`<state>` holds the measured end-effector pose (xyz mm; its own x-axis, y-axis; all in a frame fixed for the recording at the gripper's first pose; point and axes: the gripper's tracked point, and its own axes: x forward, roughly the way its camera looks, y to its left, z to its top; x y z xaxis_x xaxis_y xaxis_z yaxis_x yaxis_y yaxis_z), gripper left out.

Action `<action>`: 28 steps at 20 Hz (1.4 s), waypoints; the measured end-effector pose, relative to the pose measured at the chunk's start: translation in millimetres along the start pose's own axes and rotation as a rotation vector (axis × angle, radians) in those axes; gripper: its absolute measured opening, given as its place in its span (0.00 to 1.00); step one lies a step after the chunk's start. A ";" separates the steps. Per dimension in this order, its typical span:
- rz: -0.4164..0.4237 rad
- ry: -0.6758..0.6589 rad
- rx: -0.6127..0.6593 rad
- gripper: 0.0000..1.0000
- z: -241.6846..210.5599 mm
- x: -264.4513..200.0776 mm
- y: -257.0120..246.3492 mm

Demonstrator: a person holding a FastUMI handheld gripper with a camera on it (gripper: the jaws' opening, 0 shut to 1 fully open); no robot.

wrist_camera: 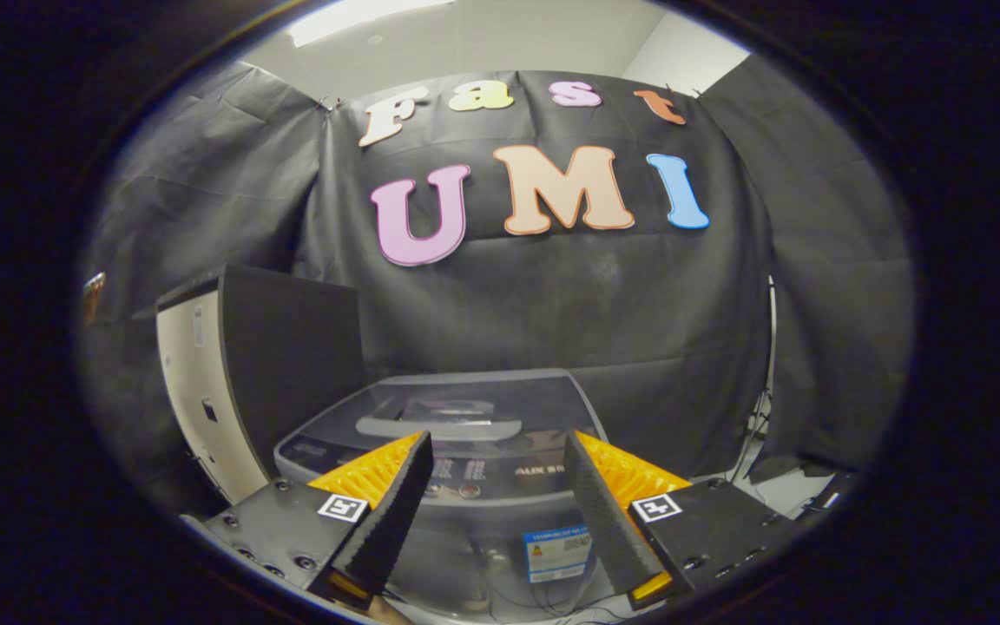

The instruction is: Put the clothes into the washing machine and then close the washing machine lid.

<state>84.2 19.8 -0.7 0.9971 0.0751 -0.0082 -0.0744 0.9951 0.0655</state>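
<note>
Gripper [497,447]: low in the frame, its two fingers reaching forward from the bottom centre.
Jaws: wide apart, nothing between them, touching nothing.
Washing machine [465,486]: lower centre of the frame, just ahead of the fingers and partly seen through the gap between them; a grey top-loading unit.
Lid [457,408]: lying flat and closed on the machine's top, dark and see-through, with a pale handle bar near its front edge.
Control panel [483,473]: a dark strip along the machine's front edge, showing between the two fingers.
Label [557,553]: a blue and white sticker on the machine's front face, bottom centre, between the fingers.
Cabinet [240,373]: left of the machine, in the middle left of the frame; pale front, dark side, standing taller than the machine.
Wall [552,304]: black cloth behind the machine, across the middle of the frame.
Ceiling [483,35]: pale, at the top of the frame.
</note>
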 end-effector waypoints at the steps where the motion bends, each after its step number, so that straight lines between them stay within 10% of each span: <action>1: -0.009 0.014 -0.004 0.95 -7.1 -3.6 -3.5; 28: -0.052 -0.033 -0.031 0.96 -8.3 -27.0 -14.1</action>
<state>58.3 4.3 -9.7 0.9995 0.0217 0.0220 -0.0224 0.9991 0.0347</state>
